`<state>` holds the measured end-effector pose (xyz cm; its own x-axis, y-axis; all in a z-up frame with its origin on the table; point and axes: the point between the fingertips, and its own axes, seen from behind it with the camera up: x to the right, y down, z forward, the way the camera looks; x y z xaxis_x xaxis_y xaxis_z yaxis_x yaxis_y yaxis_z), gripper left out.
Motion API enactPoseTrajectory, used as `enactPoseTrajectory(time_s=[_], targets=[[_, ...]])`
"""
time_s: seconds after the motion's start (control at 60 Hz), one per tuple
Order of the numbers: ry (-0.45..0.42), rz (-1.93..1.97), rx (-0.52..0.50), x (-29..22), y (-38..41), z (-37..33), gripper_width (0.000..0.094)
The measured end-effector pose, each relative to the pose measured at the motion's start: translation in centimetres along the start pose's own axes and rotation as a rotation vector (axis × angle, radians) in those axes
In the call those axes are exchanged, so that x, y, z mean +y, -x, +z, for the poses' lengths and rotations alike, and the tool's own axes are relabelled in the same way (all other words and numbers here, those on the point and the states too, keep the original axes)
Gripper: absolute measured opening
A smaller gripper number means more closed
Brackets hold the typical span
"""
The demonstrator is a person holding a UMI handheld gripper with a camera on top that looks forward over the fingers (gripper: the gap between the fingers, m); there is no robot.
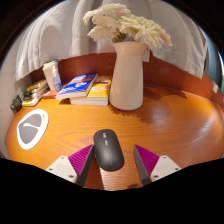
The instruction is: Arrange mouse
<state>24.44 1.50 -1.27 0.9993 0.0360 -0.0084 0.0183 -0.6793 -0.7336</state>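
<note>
On the wooden table (170, 118), the mouse (107, 149) lies between the gripper's (111, 163) spread, unclosed fingers (80, 163).

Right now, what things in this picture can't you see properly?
- Mouse, gripper view: its near end dips behind the gripper, so whether the finger pads touch it is unclear.
- Books, gripper view: the cover words are too small to read.
- Vase of flowers, gripper view: it hides the wall behind.
- White round thing on the table, gripper view: too small to name.
</note>
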Motion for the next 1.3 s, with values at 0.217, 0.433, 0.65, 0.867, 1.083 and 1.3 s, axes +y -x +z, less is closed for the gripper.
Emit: enactPoseTrajectory(time_s=[0.217, 0.433, 0.65, 0.867, 1.083, 1.3], targets=[[0.0, -0.002, -0.008, -0.7, 0.2, 0.9, 0.0477], [0.026, 0.015, 0.013, -0.5, 0.1, 1.0, 0.0362], [0.072, 0.072, 0.014, -0.8, -0.2, 1.1, 0.0322], [-0.037, 0.144, 0.1, -7.7, -0.9, -4.0, 0.0323], [-0.277, 0.177, 0.132, -20.4, 6.1, -13.1, 0.0327], [-0.313, 0.09, 0.08, -24.0, 19.0, -12.7, 0.0333]])
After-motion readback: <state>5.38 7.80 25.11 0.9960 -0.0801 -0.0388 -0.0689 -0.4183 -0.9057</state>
